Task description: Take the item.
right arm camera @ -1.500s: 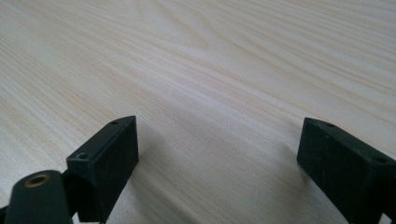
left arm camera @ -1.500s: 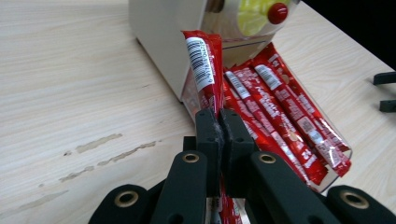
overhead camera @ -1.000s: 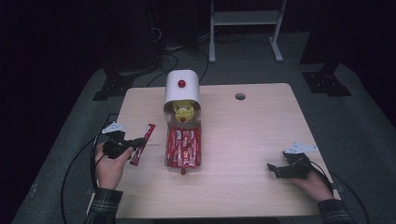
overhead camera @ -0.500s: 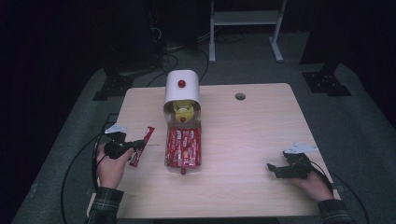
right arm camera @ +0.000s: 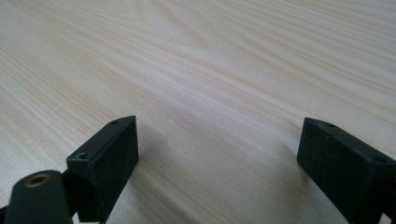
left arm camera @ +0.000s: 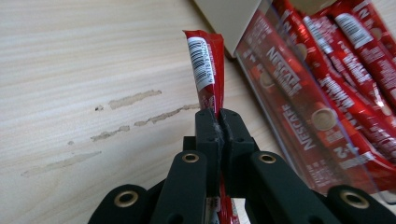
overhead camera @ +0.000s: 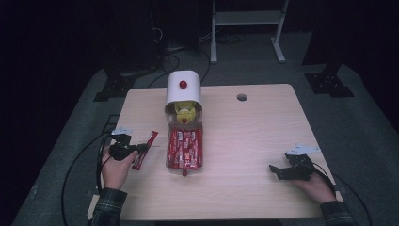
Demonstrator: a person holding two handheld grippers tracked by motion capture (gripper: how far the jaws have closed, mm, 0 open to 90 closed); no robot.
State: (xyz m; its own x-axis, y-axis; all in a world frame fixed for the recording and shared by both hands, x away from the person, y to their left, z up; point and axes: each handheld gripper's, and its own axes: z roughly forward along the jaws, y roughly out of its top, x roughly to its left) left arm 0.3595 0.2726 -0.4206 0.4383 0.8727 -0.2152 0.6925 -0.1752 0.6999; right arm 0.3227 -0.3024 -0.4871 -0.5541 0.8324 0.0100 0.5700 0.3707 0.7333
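A red coffee stick (left arm camera: 206, 65) is clamped between the closed jaws of the left gripper (left arm camera: 219, 122); in the high view the stick (overhead camera: 145, 149) is seen at the left side of the table (overhead camera: 263, 122), just beside the clear dispenser (overhead camera: 184, 141) filled with the same red sticks; the right gripper (overhead camera: 276, 170) is rested on the table near the right edge, its jaws spread wide, nothing being held between them.

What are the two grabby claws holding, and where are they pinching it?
The left gripper pinches a red coffee stick packet partway along its length, leaving the barcode end free. The right gripper is open above the table, holding nothing.
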